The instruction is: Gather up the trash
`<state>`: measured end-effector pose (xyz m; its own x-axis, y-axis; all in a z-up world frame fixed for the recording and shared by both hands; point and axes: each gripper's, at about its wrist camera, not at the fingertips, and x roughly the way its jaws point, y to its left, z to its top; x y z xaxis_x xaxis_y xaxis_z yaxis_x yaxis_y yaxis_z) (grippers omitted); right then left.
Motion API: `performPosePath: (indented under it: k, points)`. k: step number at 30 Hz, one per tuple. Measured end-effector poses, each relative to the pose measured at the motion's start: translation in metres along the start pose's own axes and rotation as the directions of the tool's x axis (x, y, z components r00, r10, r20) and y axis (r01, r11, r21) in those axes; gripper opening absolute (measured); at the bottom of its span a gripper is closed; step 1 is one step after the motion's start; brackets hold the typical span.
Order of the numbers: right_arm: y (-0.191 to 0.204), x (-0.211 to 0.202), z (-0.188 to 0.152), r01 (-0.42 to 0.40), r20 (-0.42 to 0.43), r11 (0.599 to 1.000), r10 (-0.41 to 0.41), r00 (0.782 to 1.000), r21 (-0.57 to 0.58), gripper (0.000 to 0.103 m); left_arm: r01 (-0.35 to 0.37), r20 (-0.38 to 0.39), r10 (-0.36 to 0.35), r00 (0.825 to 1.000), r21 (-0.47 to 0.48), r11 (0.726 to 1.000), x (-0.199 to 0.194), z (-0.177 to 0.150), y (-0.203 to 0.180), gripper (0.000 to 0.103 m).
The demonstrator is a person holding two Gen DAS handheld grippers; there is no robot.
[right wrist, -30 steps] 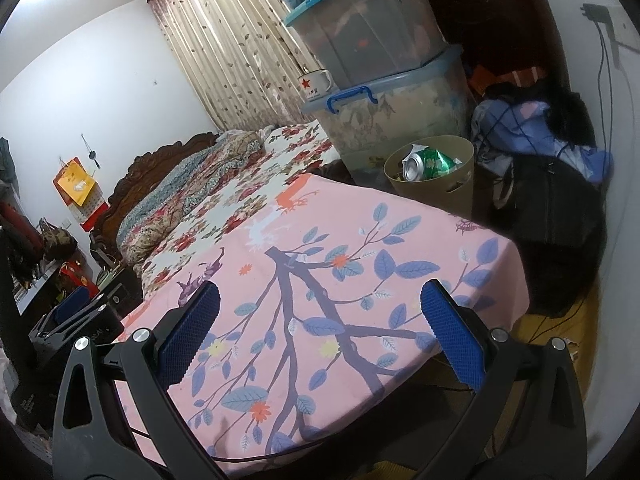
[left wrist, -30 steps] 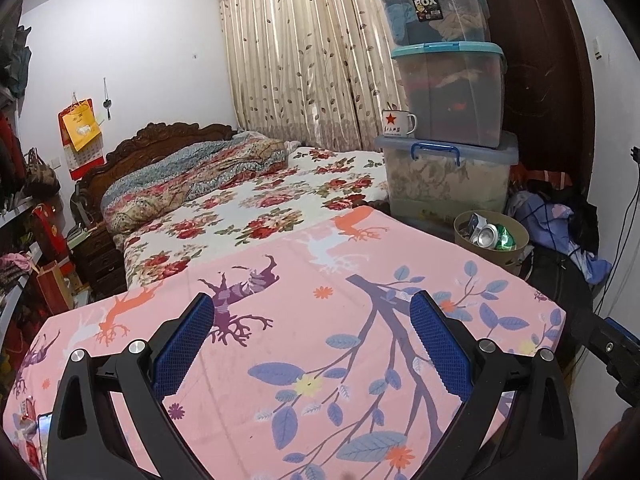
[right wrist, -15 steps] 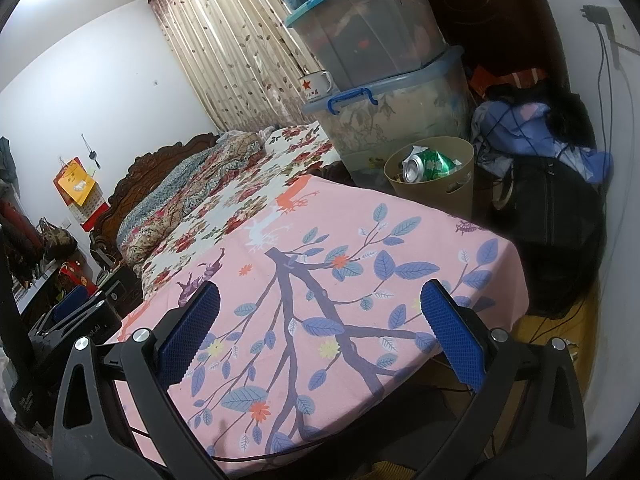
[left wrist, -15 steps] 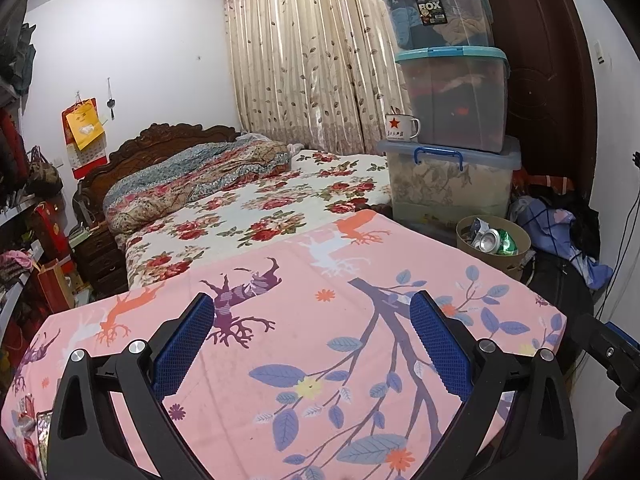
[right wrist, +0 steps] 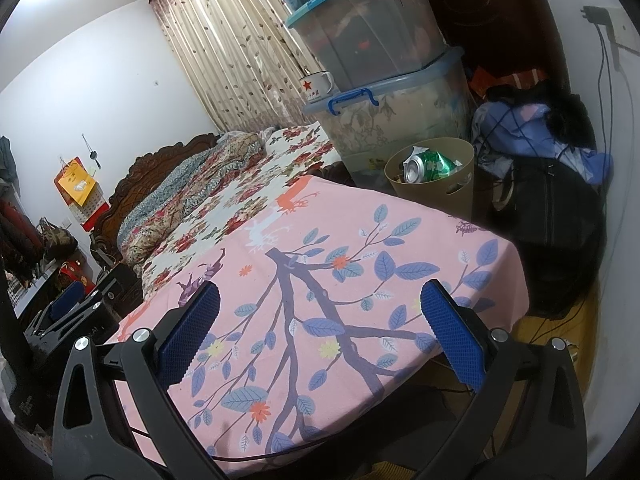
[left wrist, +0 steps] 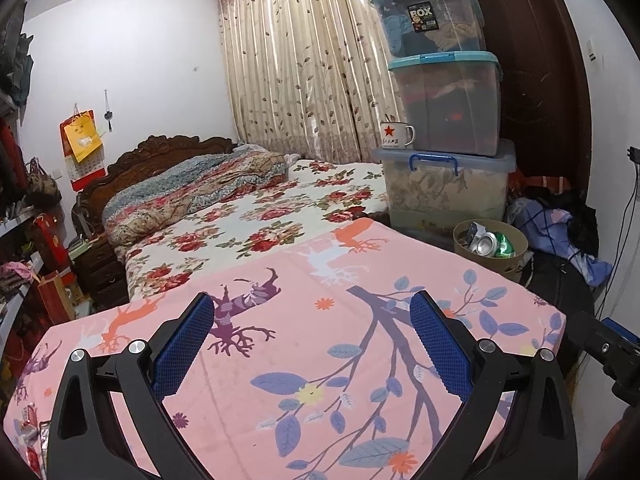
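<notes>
Beneath both pairs of spread tongs, left tongs [left wrist: 312,344] and right tongs [right wrist: 320,340], lies a table [left wrist: 360,360] under a pink cloth [right wrist: 360,280] printed with a branching tree, blue leaves and deer; nothing rests on the cloth between the pads. Beyond the tongs' tips, the table's far edge sits just beside a bed [left wrist: 280,216] with a floral cover, a rumpled quilt [left wrist: 200,188] lying at its headboard end.

In the upper right of the left wrist view, the top storage box [left wrist: 430,20] carries a dark label [left wrist: 421,15] reading "BOX". Below it, the white enamel mug [left wrist: 396,135] shows a red star above small red characters, too small to read.
</notes>
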<state>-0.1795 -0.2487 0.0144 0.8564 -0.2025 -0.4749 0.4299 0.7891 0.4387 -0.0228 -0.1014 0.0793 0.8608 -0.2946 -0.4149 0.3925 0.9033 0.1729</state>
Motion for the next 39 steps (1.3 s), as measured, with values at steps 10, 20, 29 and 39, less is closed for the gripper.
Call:
performPosePath:
  k: [10,20,29,39]
  points:
    - [0.0018,-0.0012,0.0008,-0.004,-0.001,1.000,0.004,1.000,-0.005,0.099,0.036,-0.005,-0.036,0.999,-0.027,0.999,-0.0008,0.0007,0.0040,0.094]
    - [0.0049,-0.0032,0.0039,-0.007,0.008,1.000,0.007,1.000,-0.012,0.099,0.015,0.023,-0.014,1.000,-0.033,0.999,-0.0061,0.0020,0.0020,0.094]
    - [0.0054,-0.0034,0.0034,-0.007,0.009,1.000,0.007,1.000,-0.013,0.099,-0.006,0.046,0.008,0.999,-0.046,0.999,-0.0069,0.0022,0.0015,0.094]
    - [0.0068,-0.0058,0.0061,-0.005,0.024,1.000,0.005,1.000,-0.022,0.099,-0.006,0.048,0.008,0.999,-0.037,0.999,-0.0036,0.0016,-0.0017,0.094]
